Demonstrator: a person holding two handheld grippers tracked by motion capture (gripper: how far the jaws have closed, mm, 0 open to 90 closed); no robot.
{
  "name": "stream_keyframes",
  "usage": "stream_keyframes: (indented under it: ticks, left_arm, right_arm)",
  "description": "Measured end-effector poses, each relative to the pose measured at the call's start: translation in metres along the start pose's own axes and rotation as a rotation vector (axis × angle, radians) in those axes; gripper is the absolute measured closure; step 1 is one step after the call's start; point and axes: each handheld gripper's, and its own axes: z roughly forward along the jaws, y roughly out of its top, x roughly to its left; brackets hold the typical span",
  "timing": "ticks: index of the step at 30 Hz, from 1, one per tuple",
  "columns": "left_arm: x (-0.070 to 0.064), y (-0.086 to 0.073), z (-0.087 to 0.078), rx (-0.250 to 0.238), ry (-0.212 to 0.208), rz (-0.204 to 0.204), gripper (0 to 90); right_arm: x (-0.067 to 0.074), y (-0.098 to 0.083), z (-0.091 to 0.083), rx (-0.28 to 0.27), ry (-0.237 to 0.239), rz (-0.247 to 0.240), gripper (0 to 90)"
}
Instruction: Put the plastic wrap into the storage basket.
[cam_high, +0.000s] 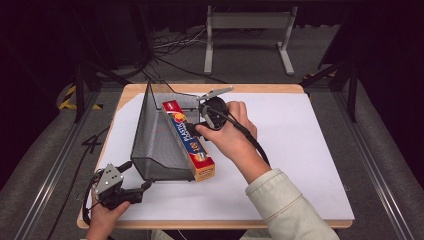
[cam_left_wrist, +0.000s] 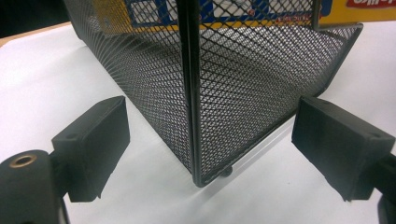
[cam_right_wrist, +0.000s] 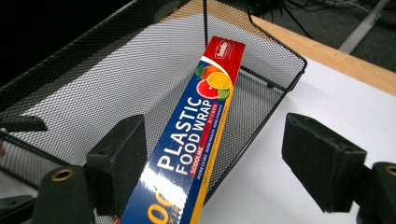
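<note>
- On the white tabletop (cam_high: 300, 150), the step in hand looked like setting the plastic wrap box (cam_high: 190, 142) into the black mesh basket (cam_high: 155, 135); the box lay along the basket's three-o'clock edge, its near end jutting past the rim.
- The right gripper (cam_high: 200, 129) sat against the box, jaws spread wide, gripping nothing.
- The left gripper (cam_high: 146, 186), at seven o'clock, hovered released at the basket's near corner.
- Next, probably, a nudge inward while steadying the basket.
- The box was long, blue, red-ended, printed with citrus fruit.

Plastic wrap box (cam_right_wrist: 187, 140) near end cut off by right gripper view's bottom edge.
</note>
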Motion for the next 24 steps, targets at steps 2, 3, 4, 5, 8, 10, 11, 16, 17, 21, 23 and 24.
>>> stream_keyframes:
  ticks: [2, 3, 4, 5, 8, 10, 11, 16, 17, 21, 23, 24]
  left_arm:
    - [0.0, 0.0, 0.0, 0.002, -0.001, 0.002, 12.1]
    - [0.0, 0.0, 0.0, -0.001, -0.003, 0.0, 12.1]
    - [0.001, 0.0, 0.0, -0.002, -0.003, -0.002, 12.1]
    - [0.001, -0.001, 0.0, 0.0, -0.004, -0.005, 12.1]
    - [0.001, -0.001, 0.0, 0.006, -0.007, -0.006, 12.0]
    - [0.001, -0.001, 0.001, 0.007, -0.008, -0.006, 11.9]
    - [0.001, -0.001, 0.001, 0.011, -0.008, -0.004, 11.9]
    - [0.0, 0.0, 0.001, 0.013, -0.006, -0.008, 11.8]
    - [0.0, 0.0, 0.002, 0.013, -0.006, -0.008, 11.8]
    - [0.001, -0.001, 0.002, 0.015, -0.004, -0.006, 11.7]
    - [0.001, -0.001, 0.002, 0.012, -0.002, -0.004, 11.8]
    - [0.001, -0.001, 0.001, 0.01, -0.001, -0.007, 11.8]
  right_arm:
    - [-0.003, -0.003, -0.007, -0.018, 0.004, -0.002, 22.9]
    - [-0.004, -0.004, -0.01, -0.026, 0.011, -0.004, 22.9]
    - [-0.006, -0.006, -0.013, -0.035, 0.013, -0.016, 22.9]
    - [-0.007, -0.008, -0.016, -0.04, 0.018, -0.023, 22.8]
    - [-0.01, -0.016, -0.025, -0.045, 0.024, -0.044, 22.2]
    - [-0.014, -0.023, -0.031, -0.059, 0.031, -0.067, 20.3]
    - [-0.017, -0.028, -0.036, -0.069, 0.033, -0.084, 19.3]
    - [-0.029, -0.044, -0.052, -0.1, 0.02, -0.104, 19.1]
    - [-0.032, -0.047, -0.056, -0.104, 0.016, -0.111, 18.6]
    - [-0.045, -0.063, -0.075, -0.145, 0.018, -0.123, 17.1]
    - [-0.052, -0.07, -0.084, -0.169, 0.02, -0.136, 15.8]
    - [-0.055, -0.074, -0.089, -0.181, 0.021, -0.141, 15.8]
